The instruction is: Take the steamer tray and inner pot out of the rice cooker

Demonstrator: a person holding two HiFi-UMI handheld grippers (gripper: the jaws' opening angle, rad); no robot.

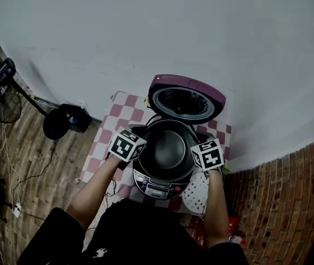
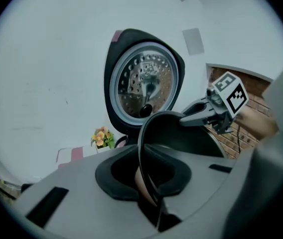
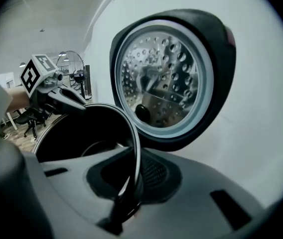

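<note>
The dark inner pot hangs just above the open rice cooker, held by its rim on both sides. My left gripper is shut on the pot's left rim. On the opposite rim my right gripper is shut. Each gripper shows in the other's view: the right gripper and the left gripper. The purple lid stands open behind, its perforated inner plate facing me. A white perforated steamer tray lies on the table right of the cooker.
The cooker stands on a small table with a pink-and-white checked cloth against a white wall. A black fan base and cables lie on the wood floor at left. A small pot of flowers stands by the wall.
</note>
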